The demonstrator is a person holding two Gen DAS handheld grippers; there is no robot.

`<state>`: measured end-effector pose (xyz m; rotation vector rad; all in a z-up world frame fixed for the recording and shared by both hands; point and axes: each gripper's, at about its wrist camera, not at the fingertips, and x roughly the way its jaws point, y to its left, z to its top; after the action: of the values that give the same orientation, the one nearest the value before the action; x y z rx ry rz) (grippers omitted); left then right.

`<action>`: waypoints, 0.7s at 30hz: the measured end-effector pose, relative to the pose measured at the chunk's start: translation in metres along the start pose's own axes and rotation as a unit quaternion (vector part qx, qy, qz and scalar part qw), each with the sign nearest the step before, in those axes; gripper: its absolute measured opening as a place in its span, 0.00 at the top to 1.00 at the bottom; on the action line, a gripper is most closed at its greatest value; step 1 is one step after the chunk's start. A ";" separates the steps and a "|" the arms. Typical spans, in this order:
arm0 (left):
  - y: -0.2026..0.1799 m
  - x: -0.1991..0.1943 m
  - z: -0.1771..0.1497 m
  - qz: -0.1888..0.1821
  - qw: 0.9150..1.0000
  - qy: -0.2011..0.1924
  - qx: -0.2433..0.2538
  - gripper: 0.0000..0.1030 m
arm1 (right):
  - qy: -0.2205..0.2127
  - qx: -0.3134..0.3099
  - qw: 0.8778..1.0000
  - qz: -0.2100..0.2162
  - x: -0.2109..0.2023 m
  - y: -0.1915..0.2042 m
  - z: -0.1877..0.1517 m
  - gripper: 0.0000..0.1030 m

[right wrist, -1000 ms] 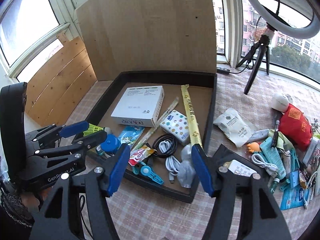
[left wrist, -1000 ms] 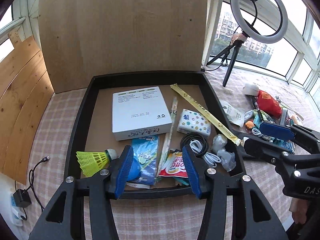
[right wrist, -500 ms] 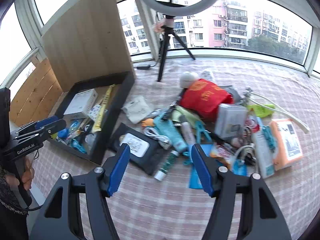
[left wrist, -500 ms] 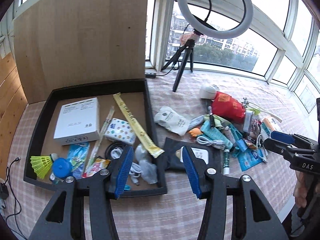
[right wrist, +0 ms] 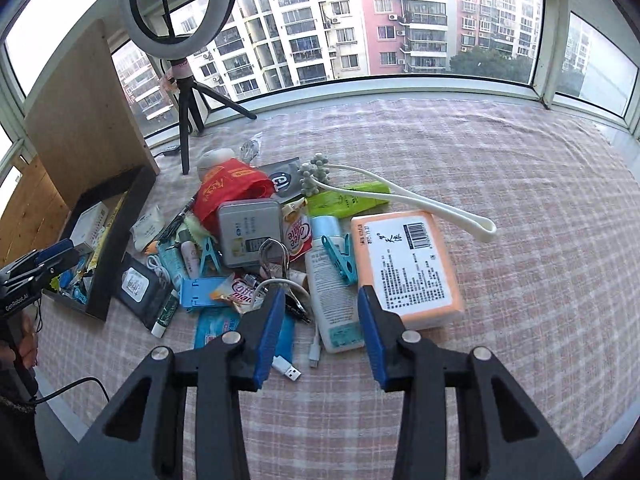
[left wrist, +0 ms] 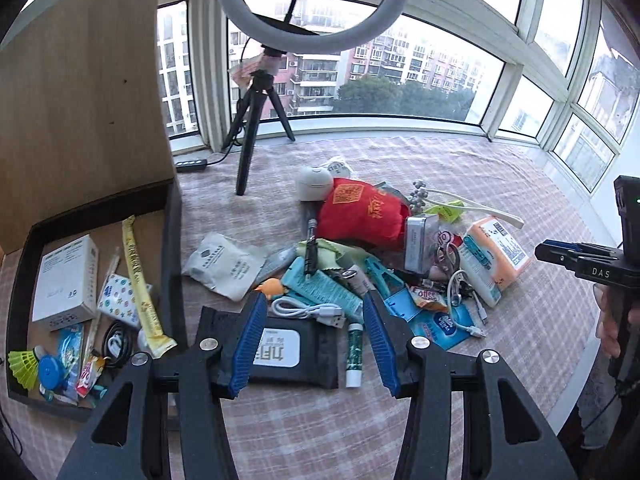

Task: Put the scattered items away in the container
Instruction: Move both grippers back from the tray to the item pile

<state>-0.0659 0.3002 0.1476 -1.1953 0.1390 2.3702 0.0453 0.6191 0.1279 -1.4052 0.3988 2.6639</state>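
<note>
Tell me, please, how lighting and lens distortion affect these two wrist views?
Left wrist view: the window frame bows in a fisheye curve, the sky is blown out, and the wet-wipes pack is sharp.
Right wrist view: glare whitens the top edge, the orange tissue pack is evenly daylit with legible print, and the corners vignette black.

A pink-and-white checked tablecloth (right wrist: 520, 200) lies under the heap: a red fabric pouch with gold print (left wrist: 366, 210), a peach-orange tissue pack with a white label (right wrist: 404, 264), a black wet-wipe packet with a white flap (left wrist: 280, 350) and a lime-green flat sachet (right wrist: 344, 200); the black-walled tray (left wrist: 174, 264) holds a neon-yellow shuttlecock (left wrist: 22, 368), and both grippers bear blue pads on black frames
</note>
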 end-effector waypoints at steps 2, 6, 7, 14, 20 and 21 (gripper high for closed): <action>-0.003 0.011 0.006 -0.001 1.000 0.007 0.008 0.55 | 0.003 -0.009 1.000 0.012 0.005 0.000 0.004 0.64; 0.004 0.027 0.012 0.009 0.999 0.029 0.023 0.55 | 0.016 -0.035 0.998 0.040 0.025 0.018 0.011 0.67; 0.008 0.028 0.012 0.016 0.999 0.031 0.026 0.55 | 0.019 -0.044 0.998 0.042 0.030 0.024 0.012 0.69; 0.032 0.040 -0.006 0.019 0.997 0.062 0.038 0.56 | 0.049 -0.064 0.995 0.057 0.066 0.037 0.014 0.70; 0.015 0.055 -0.027 -0.010 0.995 0.093 0.045 0.56 | 0.073 -0.068 0.992 0.071 0.072 0.035 0.001 0.70; 0.009 0.057 -0.030 -0.019 0.994 0.095 0.044 0.56 | 0.076 -0.069 0.992 0.071 0.072 0.034 -0.002 0.70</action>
<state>-0.0763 0.3044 0.0838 -1.3663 0.2781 2.1916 -0.0011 0.5835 0.0740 -1.6885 0.3466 2.7509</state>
